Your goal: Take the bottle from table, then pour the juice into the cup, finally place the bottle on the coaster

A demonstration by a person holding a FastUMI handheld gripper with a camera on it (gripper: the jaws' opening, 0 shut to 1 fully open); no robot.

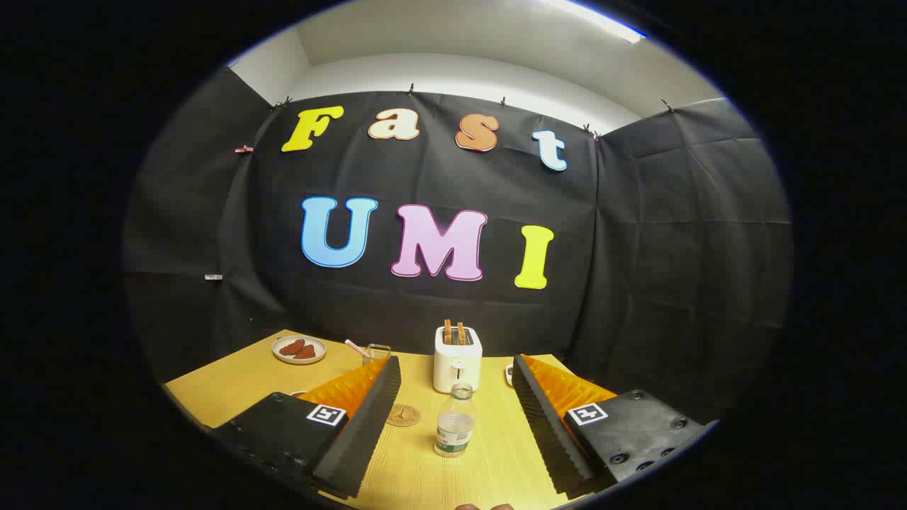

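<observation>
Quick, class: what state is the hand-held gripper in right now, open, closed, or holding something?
Hand-held gripper: open, holding nothing; the small clear plastic bottle stands uncapped on the table between its spread fingers, touched by neither.

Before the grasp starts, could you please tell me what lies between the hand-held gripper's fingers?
The gripper view shows the bottle standing between the open hand-held gripper's fingers, neither touching it.
</observation>
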